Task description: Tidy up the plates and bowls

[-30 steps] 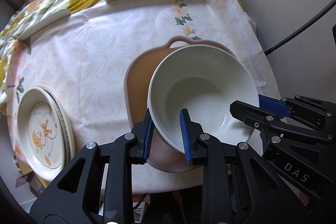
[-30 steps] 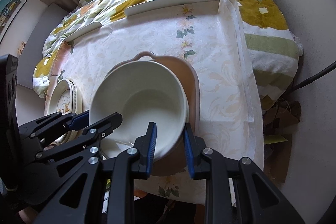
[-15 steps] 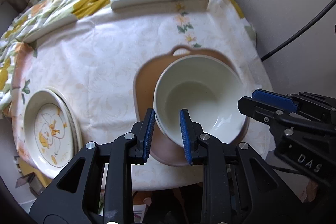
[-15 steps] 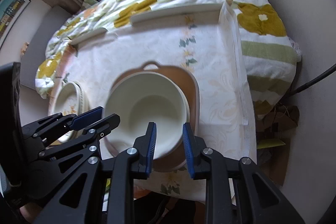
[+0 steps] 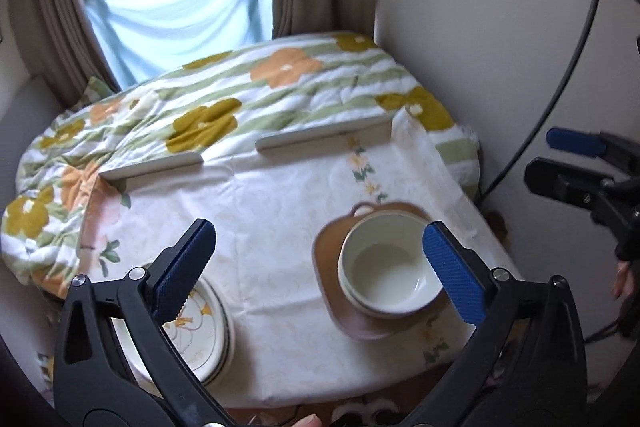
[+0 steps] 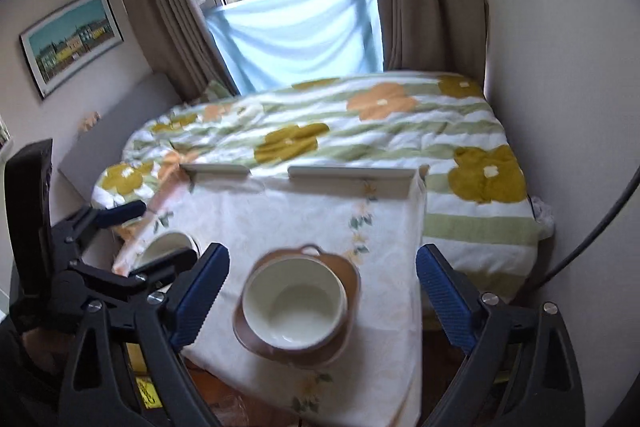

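A cream bowl point(image 5: 390, 267) point(image 6: 294, 303) rests on a brown handled dish point(image 5: 330, 267) point(image 6: 350, 277) at the table's near right; a doubled rim suggests a second bowl under it. A stack of plates point(image 5: 202, 331) point(image 6: 166, 245) with a yellow duck print lies at the near left. My left gripper point(image 5: 320, 257) point(image 6: 150, 235) hangs well above the table, its jaws opening wide, nothing between the pads. My right gripper point(image 6: 324, 277) point(image 5: 560, 163) hovers above the bowl, its jaws also opening and holding nothing.
The table point(image 5: 260, 211) carries a white floral cloth with two white strips point(image 5: 324, 137) along its far edge. A bed with a flowered duvet point(image 6: 360, 131) lies behind. A white wall point(image 5: 480, 47) and a black cable point(image 5: 560, 99) are on the right.
Both grippers have let go of the bowl's rim, opened wide and risen away from the table, tilting up. The bowl now sits on the brown dish.
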### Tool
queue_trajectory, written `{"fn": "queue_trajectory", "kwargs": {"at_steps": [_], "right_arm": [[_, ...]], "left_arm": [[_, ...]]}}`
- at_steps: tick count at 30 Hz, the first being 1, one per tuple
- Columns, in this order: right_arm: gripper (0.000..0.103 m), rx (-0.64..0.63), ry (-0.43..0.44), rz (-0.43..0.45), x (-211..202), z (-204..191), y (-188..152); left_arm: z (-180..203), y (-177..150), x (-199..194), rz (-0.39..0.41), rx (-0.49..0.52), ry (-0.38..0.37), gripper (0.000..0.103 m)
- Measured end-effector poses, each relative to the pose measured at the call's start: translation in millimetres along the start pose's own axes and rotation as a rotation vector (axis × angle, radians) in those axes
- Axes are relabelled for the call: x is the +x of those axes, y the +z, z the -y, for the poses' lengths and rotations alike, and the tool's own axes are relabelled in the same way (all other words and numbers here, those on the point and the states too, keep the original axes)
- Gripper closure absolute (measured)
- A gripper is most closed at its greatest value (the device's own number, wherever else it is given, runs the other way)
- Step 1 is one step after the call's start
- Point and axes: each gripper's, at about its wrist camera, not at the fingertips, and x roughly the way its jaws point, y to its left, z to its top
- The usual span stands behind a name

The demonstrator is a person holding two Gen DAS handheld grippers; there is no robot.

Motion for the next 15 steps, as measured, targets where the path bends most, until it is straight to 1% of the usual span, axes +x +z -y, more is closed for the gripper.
{"fn": "queue_trajectory", "kwargs": {"at_steps": [2,5,6,11,15], "right_arm": [[0.01,0.011,-0.025,-0.107,7,6,-1],[0.01,0.01,-0.148,-0.216,17,18,-9],[0.01,0.007,-0.163,-0.246,21,22,-13],[0.01,-0.015,-0.207,-0.459,52,43,-41],[0.01,-0.072,-0.192,-0.564,79,39,-58]], "left_arm": [[-3,-4,2,-0.026,0.028,-0.004,0.0],[-10,-12,9,-0.089,0.054,-0.045,0.0],[-12,-15,13,-0.114,0.06,-0.053,0.0],[-14,-36,44,-0.26,0.116,-0.079,0.0],[-16,-50,71,-0.362,0.117,-0.112,0.0]]}}
